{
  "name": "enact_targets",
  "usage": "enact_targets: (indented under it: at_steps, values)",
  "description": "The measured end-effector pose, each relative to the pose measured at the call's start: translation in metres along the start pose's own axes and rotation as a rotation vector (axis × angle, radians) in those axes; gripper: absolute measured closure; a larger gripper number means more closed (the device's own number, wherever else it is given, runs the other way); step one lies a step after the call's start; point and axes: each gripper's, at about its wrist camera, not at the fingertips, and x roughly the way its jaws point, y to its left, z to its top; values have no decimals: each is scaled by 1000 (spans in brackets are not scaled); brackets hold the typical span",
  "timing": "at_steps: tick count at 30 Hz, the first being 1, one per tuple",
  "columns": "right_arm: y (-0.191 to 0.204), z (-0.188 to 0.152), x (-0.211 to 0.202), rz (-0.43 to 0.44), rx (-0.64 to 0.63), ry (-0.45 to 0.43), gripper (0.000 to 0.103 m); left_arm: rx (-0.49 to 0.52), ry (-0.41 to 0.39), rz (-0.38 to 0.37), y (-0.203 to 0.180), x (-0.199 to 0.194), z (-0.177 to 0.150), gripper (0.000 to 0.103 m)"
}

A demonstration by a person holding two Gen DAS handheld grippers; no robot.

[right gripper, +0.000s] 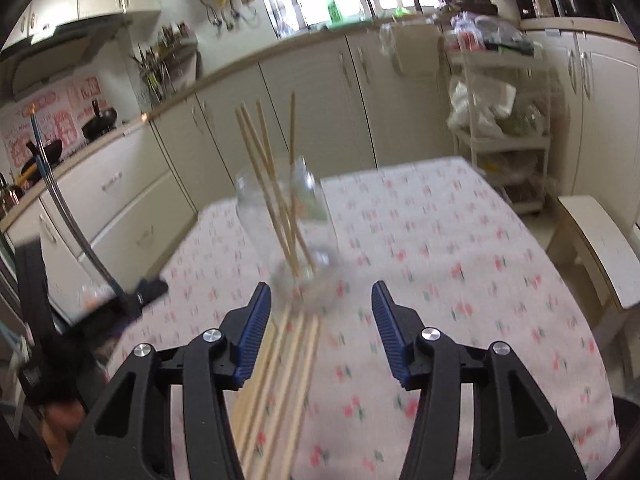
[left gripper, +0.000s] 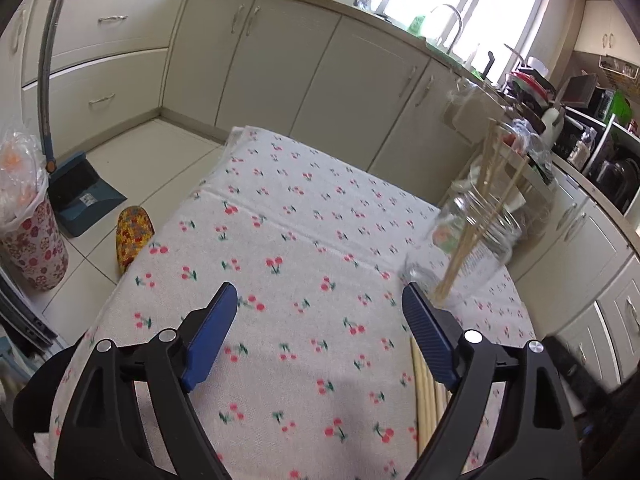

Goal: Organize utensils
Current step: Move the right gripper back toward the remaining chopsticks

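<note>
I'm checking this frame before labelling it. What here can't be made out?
- Loose chopsticks, right wrist view: near ends hidden under the right hand-held gripper; motion blur prevents a count.
- Same chopsticks, left wrist view: mostly hidden behind the left hand-held gripper.
- Glass jar: outline blurred; label unreadable.

The left gripper (left gripper: 320,302) is held above the surface and looks forward and a little down. Its two blue fingers (left gripper: 210,336) stand wide apart and nothing is between them. The right gripper (right gripper: 320,300) is also held low and points forward. Its blue fingers (right gripper: 252,336) are spread wide too, with nothing gripped. Both black frames fill the bottom of their views.
</note>
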Motion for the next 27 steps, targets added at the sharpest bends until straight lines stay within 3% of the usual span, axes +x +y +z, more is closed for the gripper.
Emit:
enact_targets:
  at_steps: [5, 11, 20, 24, 26, 27]
  values:
    - [-8, -29, -13, 6, 18, 74, 52, 105, 23, 24, -22, -29, -18, 22]
    - [-7, -36, -40, 2, 39, 61, 52, 189, 10, 27, -48, -71, -26, 21]
    - [-7, -42, -71, -5, 39, 48, 52, 218, -38, 35, -61, -122, -29, 17]
    - [-1, -47, -66, -13, 14, 78, 52, 226, -37, 36, -61, -134, -31, 17]
    - [4, -48, -52, -15, -4, 106, 56, 224, -32, 39, -59, -137, -33, 17]
    - [5, -48, -44, -15, -7, 123, 65, 218, -29, 41, -56, -139, -34, 16]
